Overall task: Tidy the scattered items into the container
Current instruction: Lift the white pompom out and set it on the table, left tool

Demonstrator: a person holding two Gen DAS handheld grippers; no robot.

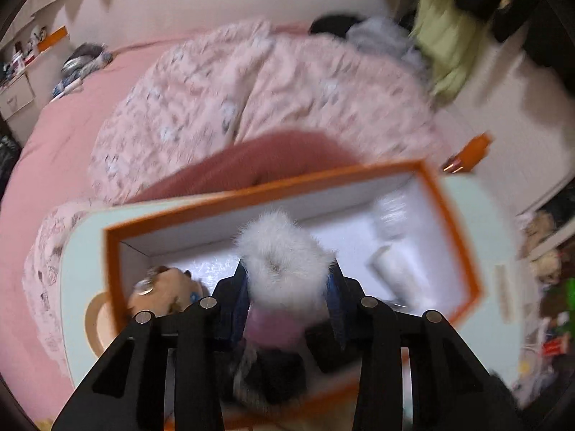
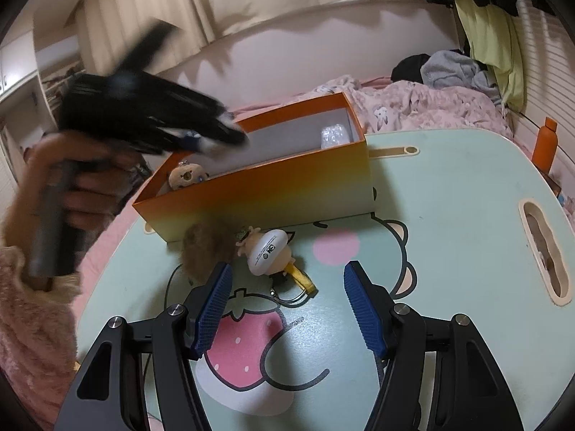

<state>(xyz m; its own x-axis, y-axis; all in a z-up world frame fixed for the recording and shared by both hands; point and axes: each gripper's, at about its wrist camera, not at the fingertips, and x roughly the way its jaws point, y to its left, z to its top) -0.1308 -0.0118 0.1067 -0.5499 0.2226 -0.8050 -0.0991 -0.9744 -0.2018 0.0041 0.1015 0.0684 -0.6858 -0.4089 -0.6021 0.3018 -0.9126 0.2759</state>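
My left gripper [image 1: 287,273] is shut on a white fluffy toy [image 1: 280,244] with a pink underside and hangs over the open orange box [image 1: 463,251]. Inside the box lie a tan bear plush [image 1: 169,287] and a white wrapped item [image 1: 395,255]. From the right wrist view the left gripper [image 2: 219,136] is blurred above the box [image 2: 269,194], held by a hand in a pink fuzzy sleeve. My right gripper [image 2: 289,269] stands open low over the table, nothing between its pads. Just ahead of it lie a brown pompom [image 2: 203,251] and a white doll keychain [image 2: 267,251] with a yellow piece [image 2: 303,282].
The box stands on a mint-green table [image 2: 449,215] printed with a strawberry and a cartoon face. An orange bottle [image 2: 544,143] stands at the table's far right edge. Behind is a bed with a pink patterned quilt [image 1: 251,82] and piled clothes [image 2: 449,66].
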